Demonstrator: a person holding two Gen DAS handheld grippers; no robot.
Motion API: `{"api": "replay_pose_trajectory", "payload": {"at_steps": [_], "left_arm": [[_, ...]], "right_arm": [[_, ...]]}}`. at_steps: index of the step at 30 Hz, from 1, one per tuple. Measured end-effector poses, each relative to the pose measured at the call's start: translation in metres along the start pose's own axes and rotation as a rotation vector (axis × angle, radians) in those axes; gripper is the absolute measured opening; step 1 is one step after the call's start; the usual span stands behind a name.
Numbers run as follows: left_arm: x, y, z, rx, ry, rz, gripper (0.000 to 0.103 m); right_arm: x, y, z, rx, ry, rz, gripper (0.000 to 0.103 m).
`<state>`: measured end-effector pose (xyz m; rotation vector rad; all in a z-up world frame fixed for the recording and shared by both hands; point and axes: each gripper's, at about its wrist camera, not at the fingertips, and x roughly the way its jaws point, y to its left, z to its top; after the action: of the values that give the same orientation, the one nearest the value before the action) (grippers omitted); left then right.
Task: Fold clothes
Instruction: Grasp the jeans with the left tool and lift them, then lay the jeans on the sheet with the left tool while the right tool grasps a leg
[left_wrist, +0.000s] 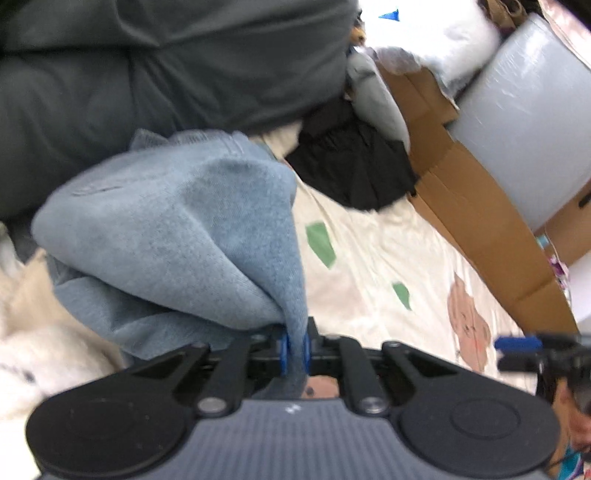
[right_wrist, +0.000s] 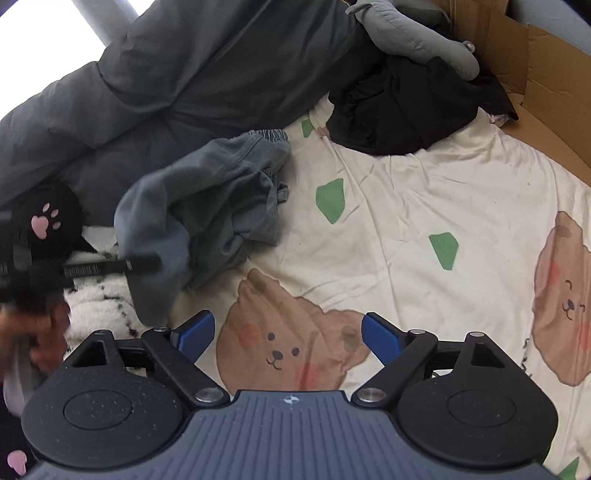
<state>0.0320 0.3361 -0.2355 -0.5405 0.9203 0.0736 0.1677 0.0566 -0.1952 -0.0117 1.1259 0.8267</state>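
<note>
Currently the step in hand looks like lifting the blue garment (left_wrist: 177, 229) clear of the pile so it can be spread flat on the bear sheet (right_wrist: 424, 192). To do it well, judged from here: keep the pinch near an edge or corner, draw the cloth toward the open sheet, and let the other gripper take a second corner before laying it out.

Left gripper (left_wrist: 294, 350): jaws nearly closed, blue pads clamped on a fold of the garment, which hangs bunched from them, left of the green patches on the sheet.

Right gripper (right_wrist: 288, 338): jaws wide, nothing between them, hovering over the bear print, right of the garment and apart from it.
</note>
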Motion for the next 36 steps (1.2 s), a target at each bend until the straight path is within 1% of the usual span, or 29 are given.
{"api": "replay_pose_trajectory", "payload": {"at_steps": [5, 8, 10, 12, 15, 17, 19, 20, 21, 22, 24, 25, 26, 28, 30, 32, 33, 34, 36], "left_arm": [[0.013, -0.012, -0.016, 0.0, 0.042, -0.07, 0.007], [0.021, -0.014, -0.026, -0.014, 0.063, -0.096, 0.007], [0.025, -0.013, -0.034, -0.033, 0.083, -0.109, 0.007], [0.025, -0.008, -0.041, -0.052, 0.108, -0.118, 0.006], [0.023, 0.001, -0.048, -0.076, 0.169, -0.116, 0.006], [0.017, 0.006, -0.049, -0.078, 0.201, -0.104, 0.013], [0.003, 0.013, -0.045, -0.069, 0.198, -0.073, 0.03], [-0.004, 0.018, -0.042, -0.064, 0.192, -0.055, 0.036], [-0.011, 0.022, -0.039, -0.061, 0.184, -0.036, 0.044], [-0.018, 0.027, -0.035, -0.061, 0.172, -0.015, 0.047], [-0.03, 0.039, -0.024, -0.059, 0.145, 0.031, 0.05], [-0.034, 0.044, -0.019, -0.054, 0.13, 0.058, 0.054], [-0.037, 0.049, -0.015, -0.049, 0.115, 0.084, 0.056], [-0.041, 0.059, -0.006, -0.042, 0.088, 0.135, 0.057], [-0.038, 0.068, 0.002, -0.056, 0.075, 0.182, 0.058], [-0.04, 0.075, 0.008, -0.075, 0.059, 0.213, 0.063], [-0.041, 0.079, 0.01, -0.081, 0.054, 0.224, 0.068], [-0.041, 0.082, 0.012, -0.086, 0.05, 0.236, 0.071], [-0.035, 0.087, 0.016, -0.091, 0.051, 0.258, 0.071]], "right_arm": [[0.013, 0.011, 0.004, -0.002, 0.002, 0.056, 0.089], [0.028, 0.018, 0.006, 0.015, 0.011, 0.093, 0.088], [0.039, 0.023, 0.007, 0.02, 0.018, 0.113, 0.085], [0.052, 0.03, 0.008, 0.022, 0.028, 0.131, 0.079], [0.073, 0.044, 0.004, 0.014, 0.049, 0.164, 0.074], [0.083, 0.053, -0.001, -0.001, 0.055, 0.18, 0.074], [0.091, 0.061, -0.006, -0.017, 0.062, 0.192, 0.074], [0.093, 0.064, -0.009, -0.026, 0.064, 0.194, 0.074], [0.095, 0.067, -0.011, -0.035, 0.066, 0.195, 0.074], [0.098, 0.07, -0.012, -0.046, 0.068, 0.194, 0.074], [0.103, 0.073, -0.015, -0.06, 0.067, 0.185, 0.074], [0.105, 0.073, -0.015, -0.058, 0.063, 0.184, 0.074], [0.107, 0.073, -0.016, -0.057, 0.059, 0.183, 0.074], [0.113, 0.074, -0.016, -0.047, 0.053, 0.186, 0.073], [0.118, 0.076, -0.017, -0.049, 0.053, 0.187, 0.068], [0.124, 0.079, -0.019, -0.063, 0.063, 0.184, 0.064], [0.127, 0.081, -0.021, -0.069, 0.07, 0.184, 0.064], [0.13, 0.082, -0.024, -0.077, 0.075, 0.18, 0.064], [0.134, 0.083, -0.03, -0.097, 0.085, 0.158, 0.064]]}}
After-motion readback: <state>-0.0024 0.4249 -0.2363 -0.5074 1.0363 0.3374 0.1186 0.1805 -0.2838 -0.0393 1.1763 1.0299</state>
